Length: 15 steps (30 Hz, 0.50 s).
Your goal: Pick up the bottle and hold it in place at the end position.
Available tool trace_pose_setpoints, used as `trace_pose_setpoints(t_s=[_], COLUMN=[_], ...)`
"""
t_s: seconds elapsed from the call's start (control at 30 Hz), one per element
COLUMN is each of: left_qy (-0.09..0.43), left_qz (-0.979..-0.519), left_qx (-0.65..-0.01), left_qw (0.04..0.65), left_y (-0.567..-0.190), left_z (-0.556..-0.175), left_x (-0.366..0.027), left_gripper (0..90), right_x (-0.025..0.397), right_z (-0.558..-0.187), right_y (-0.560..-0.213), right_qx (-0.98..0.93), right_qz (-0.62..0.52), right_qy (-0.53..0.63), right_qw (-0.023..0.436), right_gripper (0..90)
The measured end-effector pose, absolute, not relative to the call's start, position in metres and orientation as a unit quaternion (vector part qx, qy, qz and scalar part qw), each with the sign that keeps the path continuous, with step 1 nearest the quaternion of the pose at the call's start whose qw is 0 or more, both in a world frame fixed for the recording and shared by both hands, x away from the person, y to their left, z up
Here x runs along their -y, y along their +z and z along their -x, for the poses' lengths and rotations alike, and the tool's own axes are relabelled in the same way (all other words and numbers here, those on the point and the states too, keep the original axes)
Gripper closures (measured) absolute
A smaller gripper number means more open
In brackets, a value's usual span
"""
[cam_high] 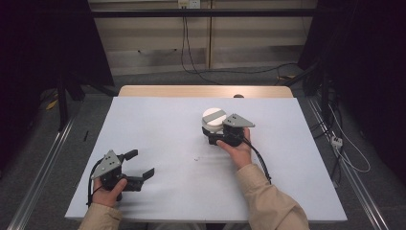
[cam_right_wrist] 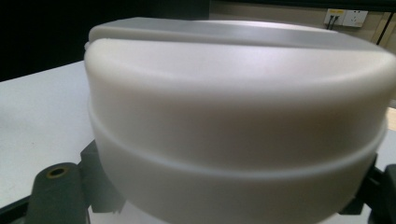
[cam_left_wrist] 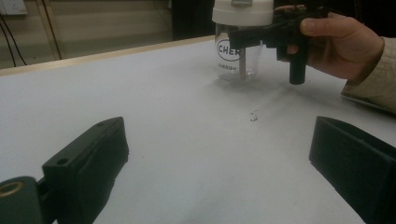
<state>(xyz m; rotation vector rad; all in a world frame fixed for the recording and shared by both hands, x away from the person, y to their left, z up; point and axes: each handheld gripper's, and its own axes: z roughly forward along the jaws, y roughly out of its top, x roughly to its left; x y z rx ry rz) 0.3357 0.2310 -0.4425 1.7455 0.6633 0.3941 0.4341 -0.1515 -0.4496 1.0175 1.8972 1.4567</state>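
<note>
While my right gripper clasped its white lid, the clear, upright jar stood between the jaws; my left gripper gaped empty.

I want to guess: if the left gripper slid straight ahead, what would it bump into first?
Probably the jar that the right gripper holds, though it sits a bit right of centre. Before that, just bare table.

Jar: clear glass w/ dark lettering; lid white w/ grey band across top. Grippers: black jaws, grey top plates — left gripper at 7 o'clock, right gripper near ctr. Table pale blue-grey, wood edge at 12. Sleeves beige.
</note>
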Motion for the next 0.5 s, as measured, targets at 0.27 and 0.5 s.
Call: trace_pose_setpoints(t_s=[0.27,0.5], left_qy=[0.169,0.167], left_qz=[-0.748,-0.748], left_qx=[-0.283,-0.283], left_qw=[0.576,0.577], left_y=[-0.4431,-0.4434], left_z=[-0.3363,-0.3369], left_x=[-0.2303,-0.2292], left_gripper=[4.1,4.0], right_x=[0.1525,0.1492], right_z=[-0.4361,-0.4378], right_y=[-0.4529,-0.4560], right_qx=[-0.703,-0.704], right_qz=[-0.379,-0.379], right_qy=[0.539,0.537], right_qw=[0.268,0.268], right_gripper=[18.4,18.4])
